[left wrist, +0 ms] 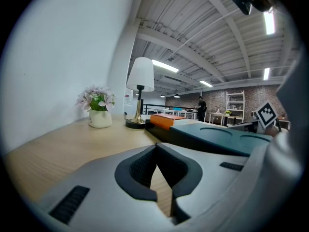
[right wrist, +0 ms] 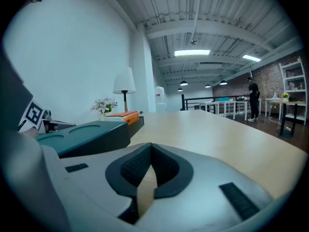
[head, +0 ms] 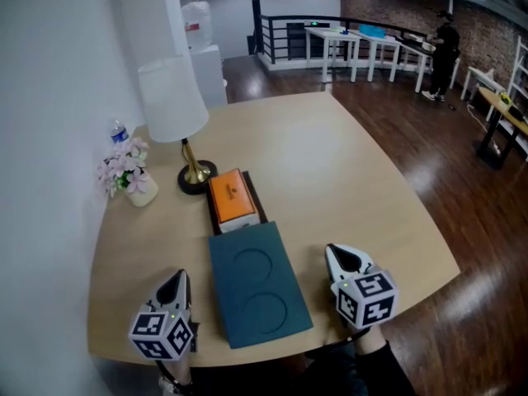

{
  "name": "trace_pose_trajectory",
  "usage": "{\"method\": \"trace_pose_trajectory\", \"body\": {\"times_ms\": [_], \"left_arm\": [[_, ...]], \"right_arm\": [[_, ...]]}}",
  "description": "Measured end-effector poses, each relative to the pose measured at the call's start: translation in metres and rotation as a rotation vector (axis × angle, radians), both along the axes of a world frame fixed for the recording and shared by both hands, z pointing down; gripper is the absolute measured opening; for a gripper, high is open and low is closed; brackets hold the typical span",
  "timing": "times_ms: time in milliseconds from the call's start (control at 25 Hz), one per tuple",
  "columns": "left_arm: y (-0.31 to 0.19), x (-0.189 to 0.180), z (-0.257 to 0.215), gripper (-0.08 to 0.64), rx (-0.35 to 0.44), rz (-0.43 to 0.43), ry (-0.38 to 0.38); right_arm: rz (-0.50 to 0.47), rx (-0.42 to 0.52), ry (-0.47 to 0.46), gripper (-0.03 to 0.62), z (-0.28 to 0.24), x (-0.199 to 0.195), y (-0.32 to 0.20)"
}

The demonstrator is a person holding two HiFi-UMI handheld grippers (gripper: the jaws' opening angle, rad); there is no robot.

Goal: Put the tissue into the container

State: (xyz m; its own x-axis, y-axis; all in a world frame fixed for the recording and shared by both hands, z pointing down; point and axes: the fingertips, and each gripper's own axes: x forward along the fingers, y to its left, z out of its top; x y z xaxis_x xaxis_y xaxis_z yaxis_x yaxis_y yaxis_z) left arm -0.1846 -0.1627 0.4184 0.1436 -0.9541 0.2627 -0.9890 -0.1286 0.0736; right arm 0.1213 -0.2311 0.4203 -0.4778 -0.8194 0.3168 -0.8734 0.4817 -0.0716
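An orange tissue pack sits in a dark box-like container near the middle of the round wooden table. A teal lid with two round recesses lies flat just in front of it. My left gripper rests near the table's front edge, left of the lid, jaws shut and empty. At the lid's right my right gripper is also shut with nothing in it. In the left gripper view the gripper faces the orange pack. In the right gripper view the gripper has the lid at its left.
A white-shaded lamp on a brass foot stands behind the container. A pot of pink flowers and a water bottle sit by the wall at the left. Bare tabletop spreads to the right. A person stands far off at white tables.
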Motion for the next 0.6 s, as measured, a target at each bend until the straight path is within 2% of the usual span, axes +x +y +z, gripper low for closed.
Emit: {"method": "trace_pose_trajectory", "body": {"times_ms": [600], "left_arm": [[-0.0003,-0.0016,-0.0015,-0.005,-0.001,-0.015,0.005]], "right_arm": [[0.005,0.002,-0.001,0.000,-0.0027,0.0011,0.0011]]}}
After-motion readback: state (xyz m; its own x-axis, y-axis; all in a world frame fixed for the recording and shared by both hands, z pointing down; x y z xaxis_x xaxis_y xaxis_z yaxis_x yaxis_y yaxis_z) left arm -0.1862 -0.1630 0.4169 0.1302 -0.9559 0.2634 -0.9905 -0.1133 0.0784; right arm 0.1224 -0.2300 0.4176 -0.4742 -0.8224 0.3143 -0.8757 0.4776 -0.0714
